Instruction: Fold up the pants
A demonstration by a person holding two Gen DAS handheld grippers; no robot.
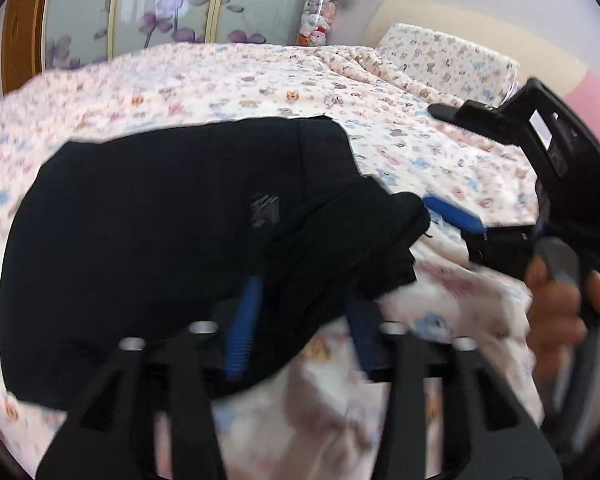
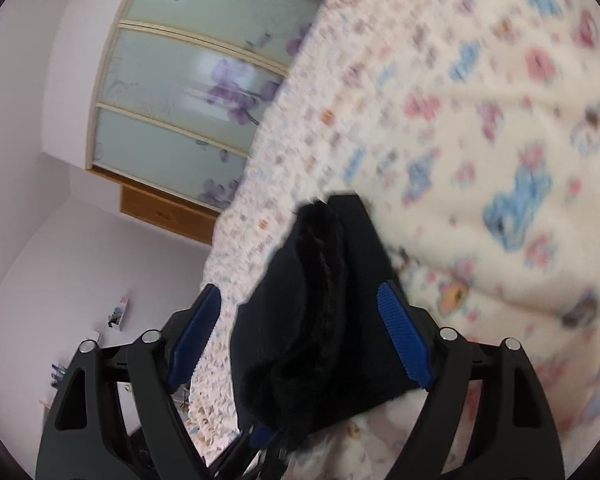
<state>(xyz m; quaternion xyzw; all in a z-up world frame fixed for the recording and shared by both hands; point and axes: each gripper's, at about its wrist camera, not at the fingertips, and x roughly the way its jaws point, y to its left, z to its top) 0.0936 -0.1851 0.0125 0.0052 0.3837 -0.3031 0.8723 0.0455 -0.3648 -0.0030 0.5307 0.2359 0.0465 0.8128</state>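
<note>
Bedroom bed (image 1: 228, 80) carries the black pants (image 1: 140, 220), partly folded. Left tool (image 1: 300, 320) spreads apart over their near edge; right tool (image 2: 300, 332), also apart, straddles a bunched end, likely to flatten it.

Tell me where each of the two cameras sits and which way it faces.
Left wrist: sits on the left tool, facing across the animal-print bedspread toward the floral glass wardrobe; shows its own blue-padded fingers, the right tool and the person's hand.
Right wrist: sits on the right tool, rolled sideways, facing along the bed's edge; its fingers stand apart, black fabric between them.
Shared: the black fabric pants, bedspread, wardrobe.
</note>
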